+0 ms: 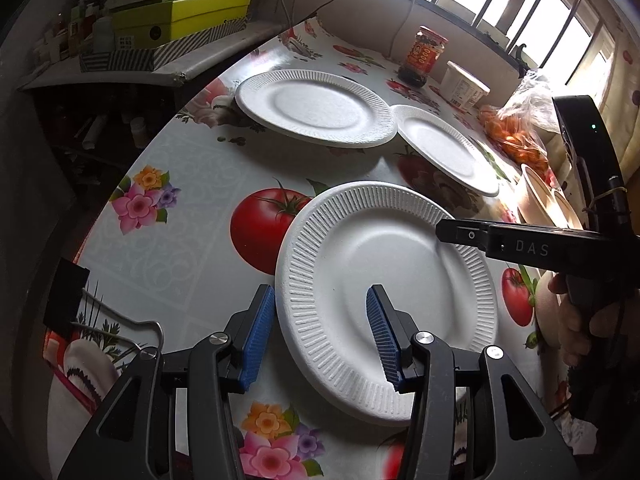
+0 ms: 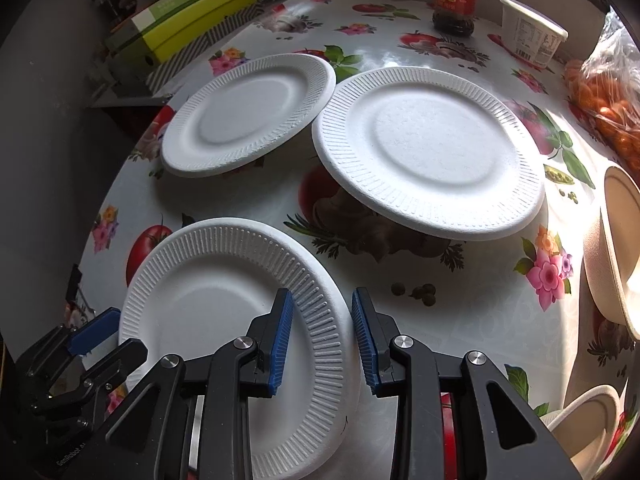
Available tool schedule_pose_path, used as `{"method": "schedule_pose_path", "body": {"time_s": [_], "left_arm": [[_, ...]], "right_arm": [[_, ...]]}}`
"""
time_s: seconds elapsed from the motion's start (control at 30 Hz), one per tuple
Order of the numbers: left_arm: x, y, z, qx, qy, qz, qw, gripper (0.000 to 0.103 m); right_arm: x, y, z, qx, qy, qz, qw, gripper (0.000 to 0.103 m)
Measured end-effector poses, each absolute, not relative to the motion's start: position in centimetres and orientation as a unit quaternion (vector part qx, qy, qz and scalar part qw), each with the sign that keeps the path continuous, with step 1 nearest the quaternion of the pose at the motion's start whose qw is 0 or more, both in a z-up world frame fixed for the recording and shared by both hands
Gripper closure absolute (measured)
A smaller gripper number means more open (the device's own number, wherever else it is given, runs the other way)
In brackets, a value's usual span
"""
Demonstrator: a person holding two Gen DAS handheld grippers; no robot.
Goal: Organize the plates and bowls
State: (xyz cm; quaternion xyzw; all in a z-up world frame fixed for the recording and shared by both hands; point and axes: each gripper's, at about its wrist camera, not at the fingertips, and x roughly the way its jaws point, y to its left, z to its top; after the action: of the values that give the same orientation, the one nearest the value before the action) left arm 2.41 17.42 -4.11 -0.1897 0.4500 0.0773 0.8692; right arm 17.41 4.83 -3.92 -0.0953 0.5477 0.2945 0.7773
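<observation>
Nothing is stacked yet: three plates lie singly on the table point(image 2: 460, 312). Left gripper point(image 1: 320, 332) is spread, straddling the near plate point(image 1: 384, 280) rim; right gripper point(image 2: 322, 336), also spread, straddles its opposite rim. Far plate point(image 2: 244, 116), middle plate point(image 2: 428, 152) and the bowls point(image 2: 616, 256) at right await.

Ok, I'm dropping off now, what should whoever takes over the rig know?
Left tool: open, pads astride the near plate's left rim.
Right tool: open, astride that plate's right rim.
Far-left plate and far-right plate lie flat behind it, rims meeting; bowls sit at the right.
Done: nothing stacked yet.
Left: probably stack the plates, then gather the bowls.
</observation>
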Motion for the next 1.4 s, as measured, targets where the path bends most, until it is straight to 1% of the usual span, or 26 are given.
{"method": "schedule_pose_path", "body": {"time_s": [0.53,0.7,0.77,0.83,0.9,0.97,1.03,1.1,1.27,1.33,1.4], "left_arm": [[2.7,19.0,-3.8,-0.197,0.450,0.104,0.864,0.054],[2.5,19.3,-2.5,-0.179,0.443,0.113,0.871,0.054],[2.5,19.5,-1.7,-0.172,0.436,0.118,0.875,0.054],[2.5,19.7,-0.7,-0.167,0.426,0.119,0.881,0.054],[2.7,19.9,0.5,-0.161,0.413,0.119,0.888,0.054],[2.7,20.1,1.8,-0.155,0.393,0.117,0.899,0.054],[2.6,20.5,3.1,-0.157,0.370,0.105,0.910,0.054],[3.0,21.0,4.4,-0.155,0.364,0.102,0.913,0.048],[3.8,22.1,7.7,-0.152,0.334,0.105,0.924,0.048],[4.1,22.3,8.7,-0.149,0.321,0.109,0.929,0.048],[4.5,22.3,9.1,-0.138,0.317,0.135,0.929,0.048]], "right_arm": [[17.8,5.4,-3.8,-0.093,0.539,0.302,0.781,0.072],[17.8,4.3,-2.2,-0.097,0.510,0.315,0.794,0.072],[17.9,3.8,-1.0,-0.093,0.490,0.331,0.801,0.068],[18.0,3.3,0.4,-0.084,0.472,0.349,0.805,0.059],[18.1,2.8,1.9,-0.071,0.455,0.363,0.810,0.055],[18.1,2.4,3.4,-0.055,0.439,0.378,0.813,0.054],[18.1,2.1,5.0,-0.041,0.422,0.394,0.815,0.051],[18.1,2.0,6.8,-0.036,0.398,0.408,0.821,0.048],[18.6,2.1,11.4,-0.038,0.342,0.442,0.828,0.047],[19.2,2.0,12.6,-0.037,0.334,0.459,0.822,0.040],[20.0,2.1,12.9,-0.045,0.332,0.452,0.827,0.039]]}}
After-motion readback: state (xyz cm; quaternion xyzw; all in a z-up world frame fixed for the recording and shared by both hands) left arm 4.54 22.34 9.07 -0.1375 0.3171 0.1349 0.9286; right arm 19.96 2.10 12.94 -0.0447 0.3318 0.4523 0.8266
